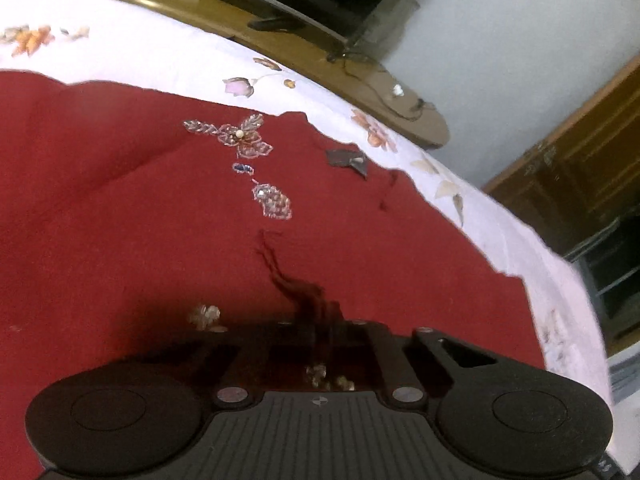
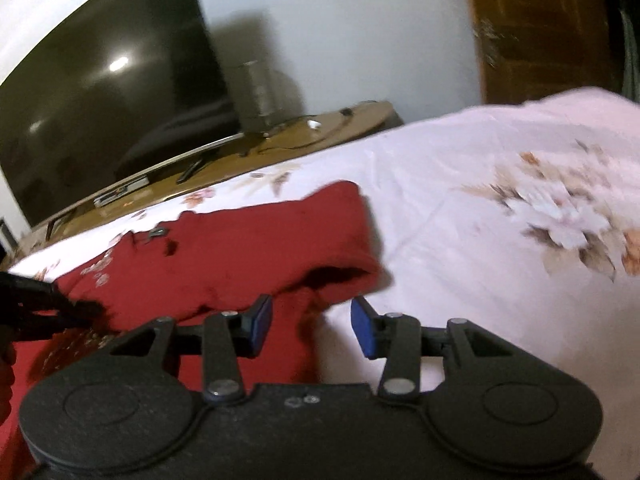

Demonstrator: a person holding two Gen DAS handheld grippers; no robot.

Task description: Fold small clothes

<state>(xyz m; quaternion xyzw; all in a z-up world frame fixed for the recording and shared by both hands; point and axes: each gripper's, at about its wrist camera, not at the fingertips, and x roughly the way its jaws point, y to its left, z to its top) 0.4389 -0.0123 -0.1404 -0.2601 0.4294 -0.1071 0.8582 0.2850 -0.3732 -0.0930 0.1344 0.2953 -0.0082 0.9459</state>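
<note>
A dark red garment [image 1: 160, 220] with beaded flower embroidery [image 1: 244, 140] lies spread on a white floral bedsheet [image 1: 140, 48]. My left gripper [image 1: 316, 332] is shut on a bunched fold of that garment, which rises dark between its fingers. In the right wrist view the garment [image 2: 240, 248] ends in a sleeve [image 2: 340, 240] whose cuff faces me. My right gripper [image 2: 312, 316] stands open just before that cuff, with its blue pads [image 2: 262, 320] apart and a strip of red cloth lying loose between them. The left gripper [image 2: 80, 314] shows at the left edge, pinching the cloth.
The bedsheet [image 2: 460, 220] stretches away to the right of the garment. Beyond the bed's far edge stand a long wooden stand [image 1: 320, 52] with cables and a large dark television [image 2: 100, 100]. A wooden door [image 2: 540, 28] is at the back right.
</note>
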